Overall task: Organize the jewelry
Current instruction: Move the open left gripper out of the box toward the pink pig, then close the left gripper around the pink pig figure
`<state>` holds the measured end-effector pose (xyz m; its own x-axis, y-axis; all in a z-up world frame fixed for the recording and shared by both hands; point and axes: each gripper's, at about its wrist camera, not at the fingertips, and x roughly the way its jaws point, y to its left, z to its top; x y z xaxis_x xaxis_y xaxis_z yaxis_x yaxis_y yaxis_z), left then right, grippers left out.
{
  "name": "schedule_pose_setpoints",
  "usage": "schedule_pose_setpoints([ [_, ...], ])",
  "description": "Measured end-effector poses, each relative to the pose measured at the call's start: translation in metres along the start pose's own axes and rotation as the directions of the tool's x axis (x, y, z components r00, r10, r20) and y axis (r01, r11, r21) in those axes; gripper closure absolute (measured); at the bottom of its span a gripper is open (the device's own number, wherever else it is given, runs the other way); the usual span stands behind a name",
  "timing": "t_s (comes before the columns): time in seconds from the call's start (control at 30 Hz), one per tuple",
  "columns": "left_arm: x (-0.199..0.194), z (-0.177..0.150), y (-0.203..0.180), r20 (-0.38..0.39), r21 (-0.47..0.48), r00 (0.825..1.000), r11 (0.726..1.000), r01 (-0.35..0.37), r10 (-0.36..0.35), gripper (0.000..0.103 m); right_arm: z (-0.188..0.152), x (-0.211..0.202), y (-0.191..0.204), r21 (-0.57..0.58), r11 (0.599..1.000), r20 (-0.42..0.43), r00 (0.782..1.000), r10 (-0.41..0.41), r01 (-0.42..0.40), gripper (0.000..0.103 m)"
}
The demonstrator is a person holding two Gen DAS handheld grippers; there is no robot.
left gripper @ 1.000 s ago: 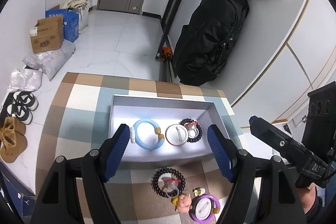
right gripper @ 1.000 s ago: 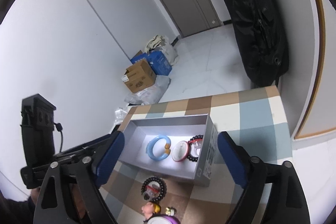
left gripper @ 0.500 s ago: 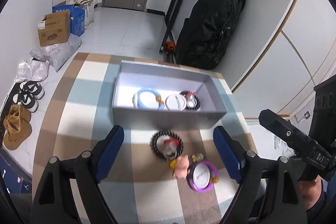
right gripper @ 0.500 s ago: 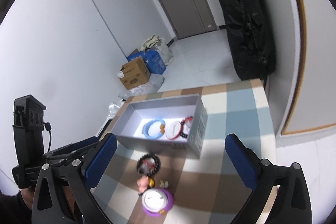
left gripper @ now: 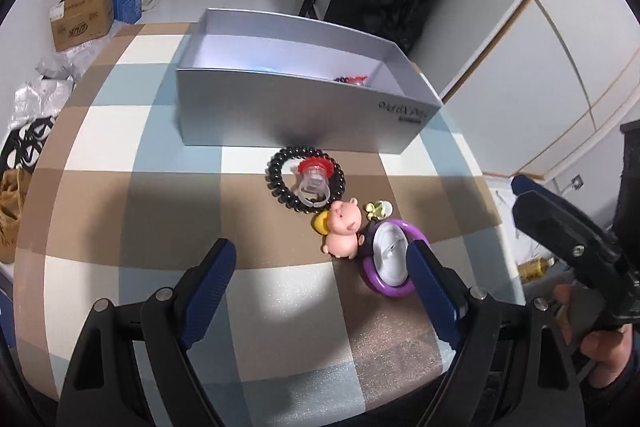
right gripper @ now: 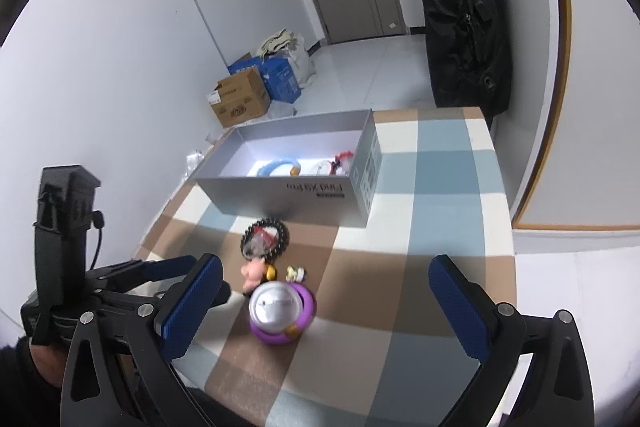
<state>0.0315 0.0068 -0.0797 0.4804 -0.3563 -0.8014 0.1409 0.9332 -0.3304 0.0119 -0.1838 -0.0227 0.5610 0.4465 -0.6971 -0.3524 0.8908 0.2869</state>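
Purple bracelet (right gripper: 283,311) lies between the right tool's (right gripper: 324,287) spread jaws.

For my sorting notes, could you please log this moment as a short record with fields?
surface: checked tablecloth
box: grey box, open, blue bangle inside
outside box: black bead bracelet, pink pig charm, purple bangle, clustered in front
left gripper: open, empty
right gripper: open, empty
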Motion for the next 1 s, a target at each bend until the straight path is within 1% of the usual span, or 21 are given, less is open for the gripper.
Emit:
schedule_pose_setpoints([
  [0.2, 0.005, 0.002, -0.008, 0.011, 0.028, 1.000, 1.000, 0.012, -0.012, 0.020, -0.003, -0.002, -0.008, 0.041, 0.999, -0.008, 1.000, -0.006, 0.007, 0.000],
  [0.23, 0.006, 0.002, -0.007, 0.013, 0.027, 1.000, 0.999, 0.019, -0.019, 0.021, -0.003, -0.002, -0.008, 0.045, 0.999, -0.011, 1.000, -0.008, 0.008, 0.000],
  [0.27, 0.006, 0.003, -0.008, 0.014, 0.022, 0.999, 0.999, 0.029, -0.029, 0.023, -0.003, -0.001, -0.009, 0.049, 0.999, -0.013, 1.000, -0.010, 0.010, 0.000],
  [0.33, 0.007, 0.004, -0.006, 0.010, 0.010, 0.999, 0.999, 0.043, -0.043, 0.032, -0.003, -0.001, -0.011, 0.056, 0.998, -0.016, 1.000, -0.011, 0.012, 0.000],
  [0.5, 0.009, 0.005, 0.003, -0.004, -0.042, 0.997, 0.996, 0.079, -0.080, 0.044, -0.003, -0.001, -0.012, 0.060, 0.998, -0.017, 1.000, -0.016, 0.017, 0.000],
  [0.57, 0.012, 0.006, 0.004, -0.010, -0.051, 0.997, 0.996, 0.073, -0.074, 0.048, -0.003, -0.001, -0.013, 0.065, 0.998, -0.016, 1.000, -0.016, 0.017, 0.000],
  [0.6, 0.014, 0.006, 0.006, -0.018, -0.058, 0.997, 0.996, 0.068, -0.069, 0.055, -0.003, -0.001, -0.013, 0.069, 0.997, -0.016, 1.000, -0.017, 0.018, 0.000],
  [0.63, 0.015, 0.006, 0.006, -0.017, -0.064, 0.997, 0.995, 0.070, -0.071, 0.059, -0.003, 0.000, -0.014, 0.071, 0.997, -0.017, 1.000, -0.017, 0.018, 0.000],
  [0.7, 0.015, 0.006, 0.008, -0.020, -0.079, 0.997, 0.994, 0.078, -0.080, 0.062, -0.003, 0.001, -0.015, 0.074, 0.997, -0.018, 1.000, -0.017, 0.018, 0.000],
  [0.73, 0.017, 0.007, 0.008, -0.021, -0.079, 0.997, 0.994, 0.078, -0.080, 0.065, -0.003, 0.001, -0.014, 0.073, 0.997, -0.019, 1.000, -0.017, 0.018, 0.000],
  [0.8, 0.018, 0.007, 0.007, -0.022, -0.076, 0.997, 0.994, 0.074, -0.076, 0.068, -0.003, 0.000, -0.014, 0.072, 0.997, -0.019, 1.000, -0.018, 0.019, 0.000],
  [0.87, 0.018, 0.008, 0.005, -0.022, -0.072, 0.997, 0.995, 0.067, -0.068, 0.069, -0.003, 0.000, -0.014, 0.071, 0.997, -0.019, 1.000, -0.019, 0.020, 0.000],
  [1.0, 0.019, 0.009, 0.001, -0.032, -0.056, 0.996, 0.995, 0.077, -0.079, 0.075, -0.003, 0.000, -0.014, 0.073, 0.997, -0.019, 1.000, -0.019, 0.020, 0.000],
])
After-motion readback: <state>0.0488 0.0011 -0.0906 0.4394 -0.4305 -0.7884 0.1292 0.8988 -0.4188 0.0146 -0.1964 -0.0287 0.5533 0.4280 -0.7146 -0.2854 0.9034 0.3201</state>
